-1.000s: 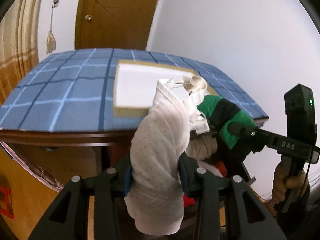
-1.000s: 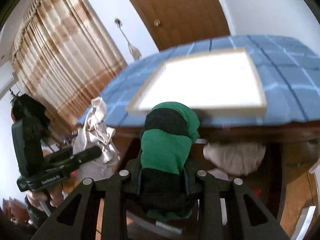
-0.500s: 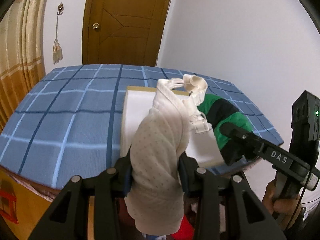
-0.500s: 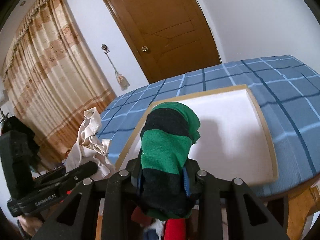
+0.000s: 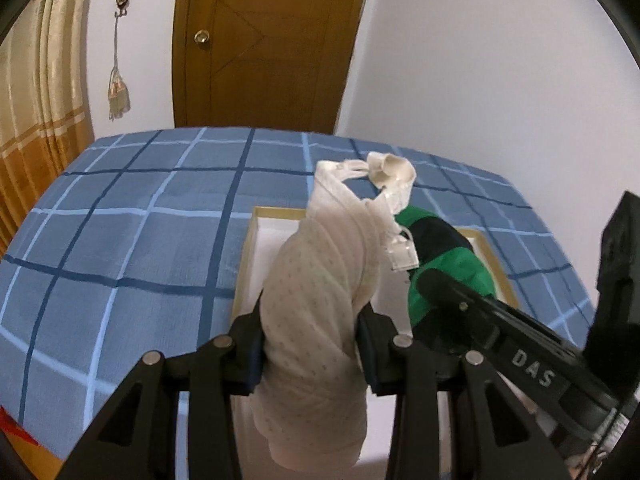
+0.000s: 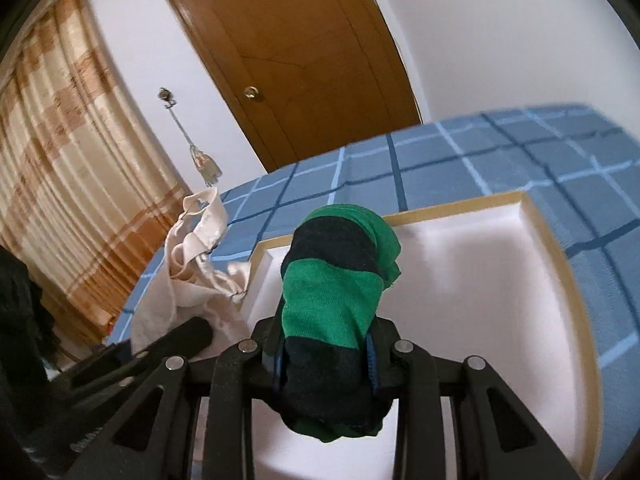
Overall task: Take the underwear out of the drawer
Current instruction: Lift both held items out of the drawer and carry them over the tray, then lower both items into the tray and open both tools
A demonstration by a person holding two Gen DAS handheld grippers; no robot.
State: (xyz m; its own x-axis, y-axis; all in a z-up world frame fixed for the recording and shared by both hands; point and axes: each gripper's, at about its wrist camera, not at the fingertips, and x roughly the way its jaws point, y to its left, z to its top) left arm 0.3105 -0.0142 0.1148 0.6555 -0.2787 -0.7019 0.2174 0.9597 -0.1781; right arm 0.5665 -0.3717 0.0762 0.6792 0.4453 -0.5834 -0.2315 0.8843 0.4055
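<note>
Behind our blue checked worktop [image 5: 120, 216] stands a door [image 5: 260, 40]. Our left hand-held gripper [image 5: 310, 344] clamps white underwear [image 5: 316, 300] above a tray [image 5: 244, 264]. Right view: our right hand-held gripper [image 6: 326, 354] clenches green-black underwear [image 6: 332, 292] over it.

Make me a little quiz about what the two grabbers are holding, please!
1. True or false: the left gripper is clamped on the white dotted garment.
2. What does the right gripper hold? A) a red towel B) the green and dark striped garment C) nothing
3. Fill in: both garments hang above the white ____ lying on the blue checked cloth.

Key:
1. True; the fabric is pinched between its fingers.
2. B.
3. Tray, the shallow white one with a tan rim.
</note>
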